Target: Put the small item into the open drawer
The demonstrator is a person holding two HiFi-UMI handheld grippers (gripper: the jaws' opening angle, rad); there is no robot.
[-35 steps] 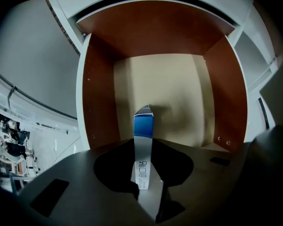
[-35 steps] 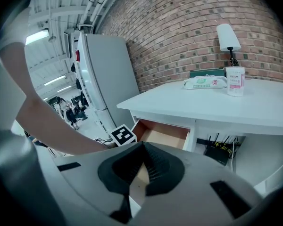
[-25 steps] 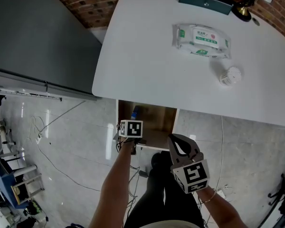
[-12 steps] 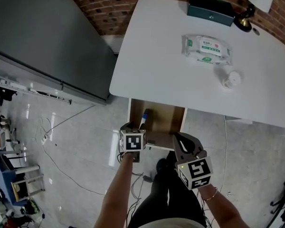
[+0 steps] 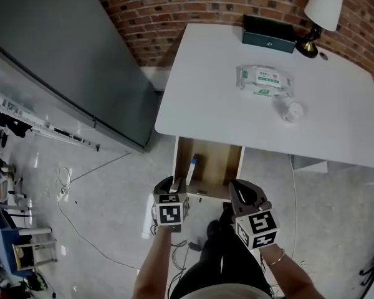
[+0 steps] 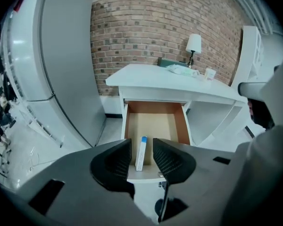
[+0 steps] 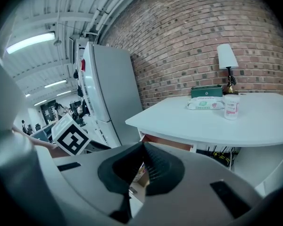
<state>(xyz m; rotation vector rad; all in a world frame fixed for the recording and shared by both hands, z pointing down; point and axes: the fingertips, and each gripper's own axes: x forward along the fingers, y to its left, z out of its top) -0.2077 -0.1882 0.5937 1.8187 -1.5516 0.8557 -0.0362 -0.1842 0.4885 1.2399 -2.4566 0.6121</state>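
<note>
**Left gripper** (image 6: 141, 147): being held at 7 o'clock in the head view, just short of the drawer front. Its fingers are standing apart and are being closed. Nothing is being pressed between them; the small item is being seen only through the gap.

**Right gripper** (image 7: 142, 149): being held at 5 o'clock. Its fingers are being held together at the tips, and nothing is being gripped.

**Drawer** (image 5: 215, 161): standing open under the near table edge, at 12 o'clock of both grippers. The inside is wooden.

**Small item** (image 5: 191, 169): a slim white tube with a blue end. It is lying lengthwise on the drawer floor along the 9 o'clock wall and is being touched by neither gripper.

**Step in hand:** the placing is being judged as done, since the item is lying inside the drawer. The next move is being judged as a simple drawing clear of the left gripper, without knocking the drawer front.

**Table** (image 5: 212, 98): white, with a rounded edge.

**Wipes pack** (image 5: 265, 81): lying toward 1 o'clock on the table. Green print is showing, but the writing is too small to be read.

**Small white bottle** (image 5: 292, 111): standing at 4 o'clock of the pack, close by. A pink label is showing in the right gripper view, unreadable.

**Dark green box** (image 5: 269, 31): lying at the far edge, at 12 o'clock of the pack. No writing can be made out.

**Lamp** (image 5: 321, 8): standing at 3 o'clock of the box, near the brick wall (image 5: 174, 5).
</note>
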